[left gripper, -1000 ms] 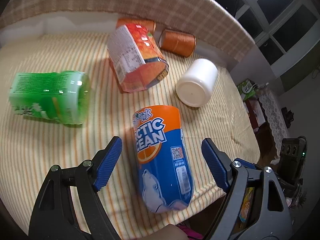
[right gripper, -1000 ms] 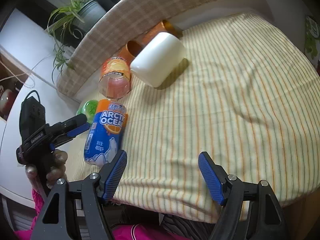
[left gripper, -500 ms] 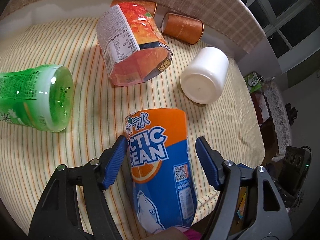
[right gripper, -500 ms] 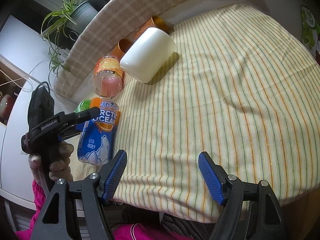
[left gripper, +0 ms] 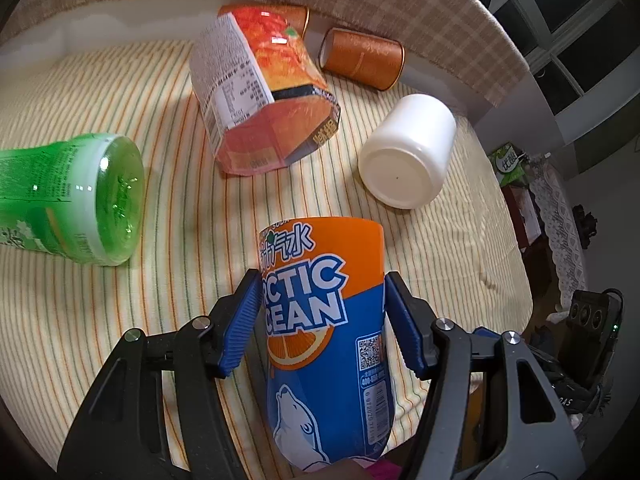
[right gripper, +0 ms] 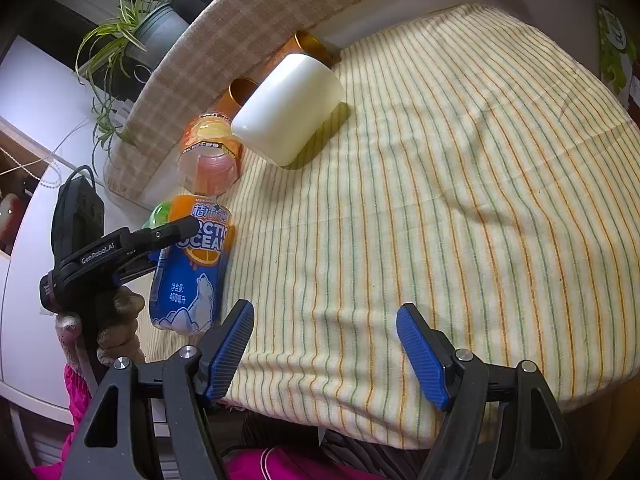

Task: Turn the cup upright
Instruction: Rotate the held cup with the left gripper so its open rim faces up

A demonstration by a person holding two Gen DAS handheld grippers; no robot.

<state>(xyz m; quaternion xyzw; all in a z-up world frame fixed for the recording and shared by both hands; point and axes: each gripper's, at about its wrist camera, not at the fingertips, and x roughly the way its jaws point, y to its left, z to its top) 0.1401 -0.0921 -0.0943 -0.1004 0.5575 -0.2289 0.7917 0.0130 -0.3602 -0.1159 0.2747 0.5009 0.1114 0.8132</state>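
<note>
Glossy plastic-wrapped blue cup, smooth matt white cup, woven striped cloth, ribbed tool pads.

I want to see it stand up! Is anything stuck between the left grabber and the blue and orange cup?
No. The left gripper pads already sit on both sides of the blue and orange cup, nothing between.

mug behind bottle, on tablecloth

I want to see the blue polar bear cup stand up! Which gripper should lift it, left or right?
Left. The left gripper already has its blue pads on both sides of the Arctic Ocean cup. The right gripper is open over bare striped cloth, away from it.
</note>
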